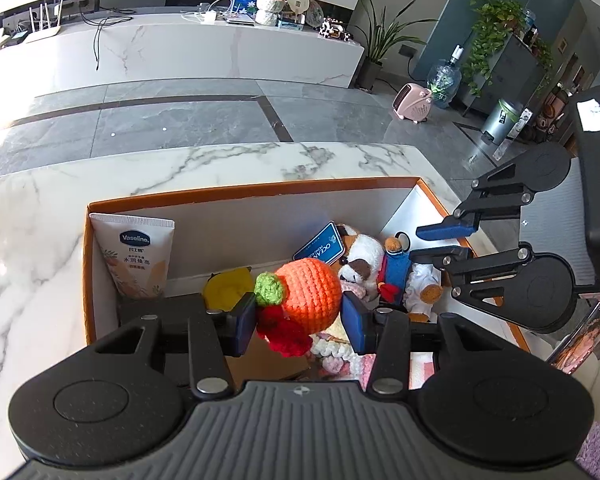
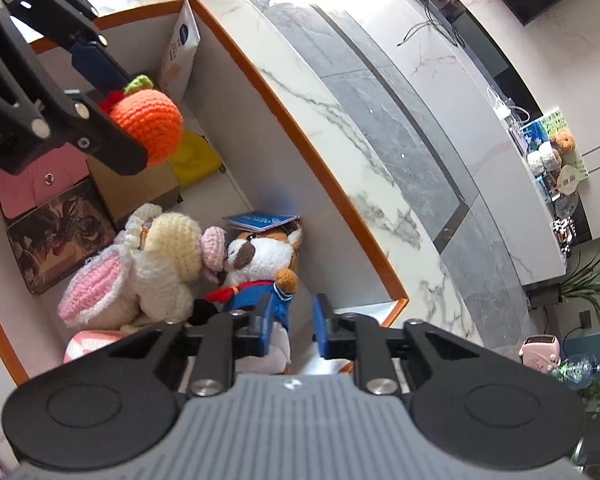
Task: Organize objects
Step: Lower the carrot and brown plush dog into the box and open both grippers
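While the left gripper (image 1: 300, 318) was clamped on the crocheted orange (image 1: 310, 294) above the orange-rimmed box (image 1: 260, 190), the sound course seemed to be lowering it toward the bare floor near the yellow item (image 1: 228, 286) and Vaseline tube (image 1: 134, 256) before letting go (the plush dog (image 1: 362, 258) crowded the other side). From the right wrist, the right gripper (image 2: 292, 330) hung with fingers apart and nothing between them over the blue-clad plush (image 2: 256, 294), perhaps brushing it, beside the crocheted bunny (image 2: 156, 268); the brown carton (image 2: 136, 188) and dark patterned box (image 2: 60, 236) filled the near end.
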`<control>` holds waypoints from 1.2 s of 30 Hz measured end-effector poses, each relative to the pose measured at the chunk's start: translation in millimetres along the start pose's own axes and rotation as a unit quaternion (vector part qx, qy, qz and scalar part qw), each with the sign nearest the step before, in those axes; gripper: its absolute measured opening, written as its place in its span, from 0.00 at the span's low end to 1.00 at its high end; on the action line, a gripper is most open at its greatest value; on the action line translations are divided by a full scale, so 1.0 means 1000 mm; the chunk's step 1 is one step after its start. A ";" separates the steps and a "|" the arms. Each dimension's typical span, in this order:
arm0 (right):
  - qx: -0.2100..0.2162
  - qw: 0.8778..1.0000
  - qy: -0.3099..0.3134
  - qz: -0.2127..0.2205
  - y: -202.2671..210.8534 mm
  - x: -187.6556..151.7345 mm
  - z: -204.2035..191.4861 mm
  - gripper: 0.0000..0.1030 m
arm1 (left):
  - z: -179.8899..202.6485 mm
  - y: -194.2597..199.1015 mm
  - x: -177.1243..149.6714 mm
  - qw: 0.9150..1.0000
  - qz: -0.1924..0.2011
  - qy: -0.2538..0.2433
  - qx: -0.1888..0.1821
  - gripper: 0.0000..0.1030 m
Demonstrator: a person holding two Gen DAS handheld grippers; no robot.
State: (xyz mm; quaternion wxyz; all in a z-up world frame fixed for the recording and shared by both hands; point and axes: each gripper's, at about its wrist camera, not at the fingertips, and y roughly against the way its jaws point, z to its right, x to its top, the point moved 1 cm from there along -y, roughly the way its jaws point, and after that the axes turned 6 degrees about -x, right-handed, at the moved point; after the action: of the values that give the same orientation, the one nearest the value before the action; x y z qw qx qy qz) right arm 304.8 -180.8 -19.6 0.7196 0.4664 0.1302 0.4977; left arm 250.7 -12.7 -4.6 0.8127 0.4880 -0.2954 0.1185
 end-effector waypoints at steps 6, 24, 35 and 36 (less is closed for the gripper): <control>0.013 1.000 -0.006 -0.022 -0.017 -0.003 -0.005 0.00 | -0.002 -0.003 0.003 1.000 -0.002 0.001 0.001 0.51; -0.009 0.997 -0.073 -0.009 -0.022 -0.011 0.007 0.02 | -0.006 -0.035 0.022 1.000 -0.025 0.014 -0.004 0.51; -0.020 0.992 -0.121 0.021 -0.021 -0.005 0.001 0.02 | -0.006 -0.082 0.026 0.997 -0.069 0.016 0.028 0.52; -0.020 0.992 -0.122 0.021 -0.022 -0.006 0.000 0.02 | -0.007 -0.083 0.026 0.997 -0.069 0.017 0.028 0.52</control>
State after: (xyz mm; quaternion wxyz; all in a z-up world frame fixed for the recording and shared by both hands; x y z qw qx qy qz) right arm 315.1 -187.5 -38.5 0.7286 0.5116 0.0213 0.4549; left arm 313.9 -50.4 -52.0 0.8096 0.5280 -0.2440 0.0789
